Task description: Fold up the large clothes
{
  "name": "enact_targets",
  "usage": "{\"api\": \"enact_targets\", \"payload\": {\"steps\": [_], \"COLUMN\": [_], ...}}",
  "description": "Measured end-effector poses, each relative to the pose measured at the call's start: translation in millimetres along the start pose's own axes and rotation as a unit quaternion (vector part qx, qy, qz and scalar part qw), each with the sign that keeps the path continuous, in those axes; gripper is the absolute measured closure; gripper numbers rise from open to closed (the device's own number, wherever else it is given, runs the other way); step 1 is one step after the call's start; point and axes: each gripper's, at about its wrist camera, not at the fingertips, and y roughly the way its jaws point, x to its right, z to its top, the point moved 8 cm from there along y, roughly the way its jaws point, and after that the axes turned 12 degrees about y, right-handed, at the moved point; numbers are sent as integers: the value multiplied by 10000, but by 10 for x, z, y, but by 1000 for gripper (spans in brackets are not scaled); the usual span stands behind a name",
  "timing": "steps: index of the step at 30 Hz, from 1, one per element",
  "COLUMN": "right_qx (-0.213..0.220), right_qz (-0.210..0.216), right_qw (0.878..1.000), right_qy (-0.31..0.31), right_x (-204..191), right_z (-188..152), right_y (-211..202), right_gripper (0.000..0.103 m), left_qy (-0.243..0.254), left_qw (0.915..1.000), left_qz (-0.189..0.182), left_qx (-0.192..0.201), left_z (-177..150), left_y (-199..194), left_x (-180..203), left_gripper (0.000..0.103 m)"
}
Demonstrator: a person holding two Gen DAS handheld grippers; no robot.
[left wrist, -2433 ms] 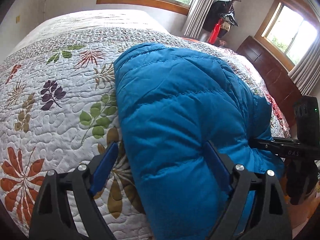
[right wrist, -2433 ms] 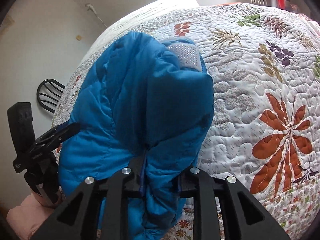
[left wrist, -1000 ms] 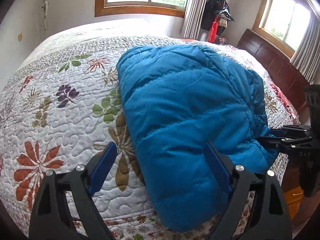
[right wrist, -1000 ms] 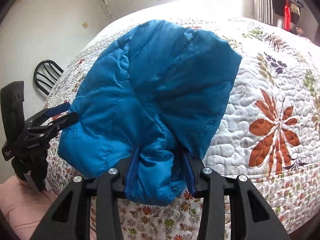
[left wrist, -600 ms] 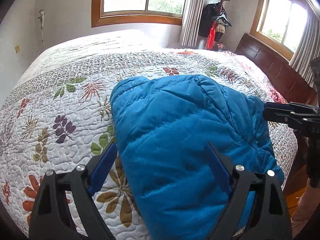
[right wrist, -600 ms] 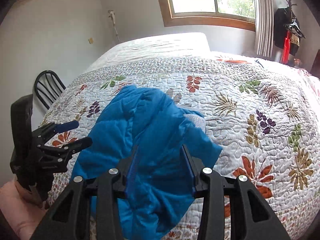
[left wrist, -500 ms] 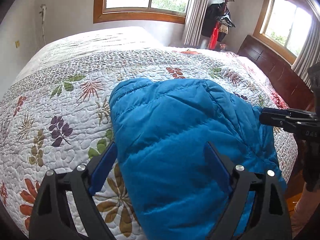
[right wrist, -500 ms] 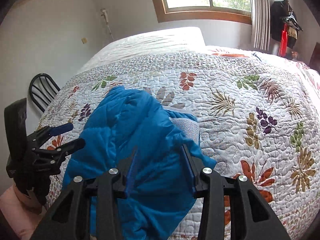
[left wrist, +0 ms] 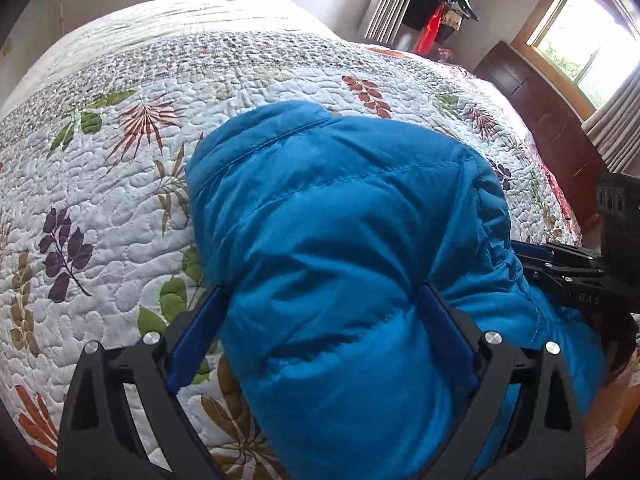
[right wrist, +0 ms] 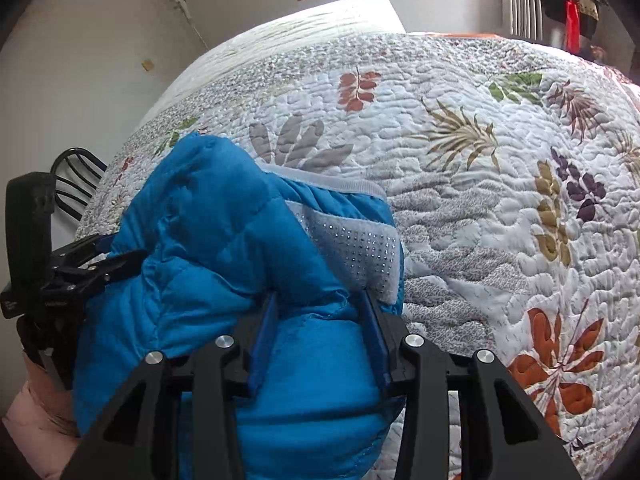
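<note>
A puffy blue jacket (left wrist: 340,200) lies bunched on the flowered quilt (left wrist: 120,200) near the bed's front edge. My left gripper (left wrist: 322,290) straddles its near fold. Its jaws are opening wide, with the padded bulk filling the gap between the blue pads. My right gripper (right wrist: 319,295) is shut on another thick fold of the jacket (right wrist: 208,216), just below a white sparkly lining strip (right wrist: 360,248). Each gripper shows in the other's view: the right one (left wrist: 560,264) at the jacket's right side, the left one (right wrist: 108,260) at its left side.
The quilt (right wrist: 480,220) stretches far beyond the jacket. A black chair (right wrist: 76,184) stands by the wall on the left. A dark wooden headboard (left wrist: 540,120) and a coat stand (left wrist: 444,4) are at the far right. Pink cloth (right wrist: 32,420) shows at the lower left.
Both grippers carried the jacket from the bed's edge farther onto the quilt and sank toward it. The jacket now rests bunched on the bed, with its white lining turned up.
</note>
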Motion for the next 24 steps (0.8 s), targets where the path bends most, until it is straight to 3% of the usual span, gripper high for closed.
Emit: {"api": "enact_targets", "payload": {"steps": [8, 10, 13, 18, 20, 24], "right_qx": [272, 543, 598, 279, 111, -113], "right_qz": [-157, -194, -55, -261, -528, -674], "right_qw": [9995, 9980, 9963, 9948, 9945, 9949], "right_qy": [-48, -255, -607, -947, -894, -743], "right_x": [-121, -260, -578, -902, -845, -612], "right_z": [71, 145, 230, 342, 370, 381], "right_y": [-313, -489, -562, -202, -22, 322], "right_gripper": [62, 60, 60, 60, 62, 61], "left_qy": [-313, -225, -95, -5, -55, -287], "left_qw": [9992, 9992, 9968, 9975, 9984, 9983], "left_qz": [-237, 63, 446, 685, 559, -17], "left_qx": [35, 330, 661, 149, -64, -501], "left_z": [-12, 29, 177, 431, 432, 357], "left_y": [-206, -394, -558, -170, 11, 382], "left_x": [-67, -98, -119, -210, -268, -400], "left_gripper": [9, 9, 9, 8, 7, 2]}}
